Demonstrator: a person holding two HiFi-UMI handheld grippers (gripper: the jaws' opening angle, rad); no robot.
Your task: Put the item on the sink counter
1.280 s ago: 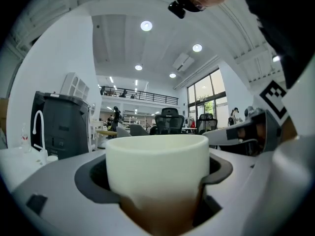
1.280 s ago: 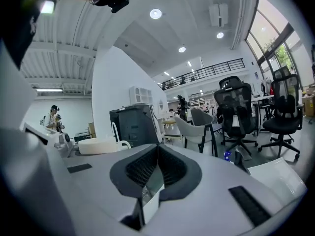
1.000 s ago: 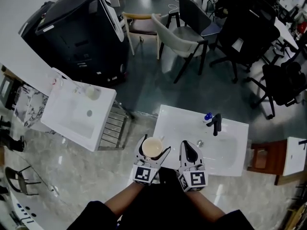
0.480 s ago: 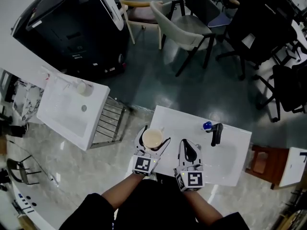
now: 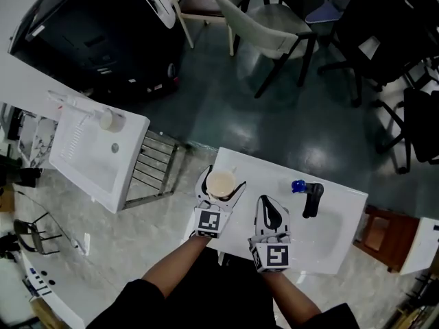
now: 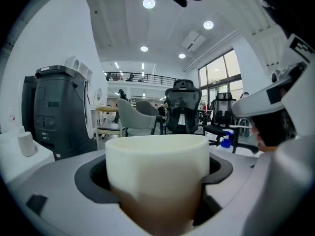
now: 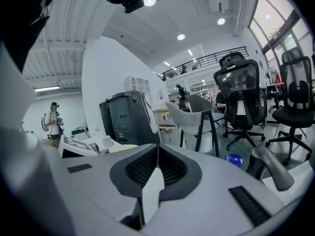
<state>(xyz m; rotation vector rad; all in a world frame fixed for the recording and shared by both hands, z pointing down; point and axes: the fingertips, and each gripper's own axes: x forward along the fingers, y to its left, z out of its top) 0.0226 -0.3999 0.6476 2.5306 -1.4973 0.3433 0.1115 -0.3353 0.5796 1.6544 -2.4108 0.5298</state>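
1. Plainly, the grippers have come forward over the last second: the cup (image 5: pixel 221 183) that hung short of the sink counter (image 5: pixel 255 175) now sits above its left end, close to the edge.
2. The left gripper (image 5: pixel 222 179) clamps the cup from both sides, jaws spread only as wide as its body. Whether the base touches the counter I cannot tell.
3. The right gripper (image 5: pixel 269 208) hovers just beside it over the counter, jaws pressed together with nothing between them.
4. By my judgement the carry is nearly over; lowering and letting go remain.
5. The cup's inside looks pale and bare from the head view; the left gripper view shows only its outer wall and rim.
6. The basin (image 5: pixel 326 226) lies well right of the cup, behind it a black faucet (image 5: pixel 312 199) and a blue bottle (image 5: pixel 298 185). Nothing shows inside it.
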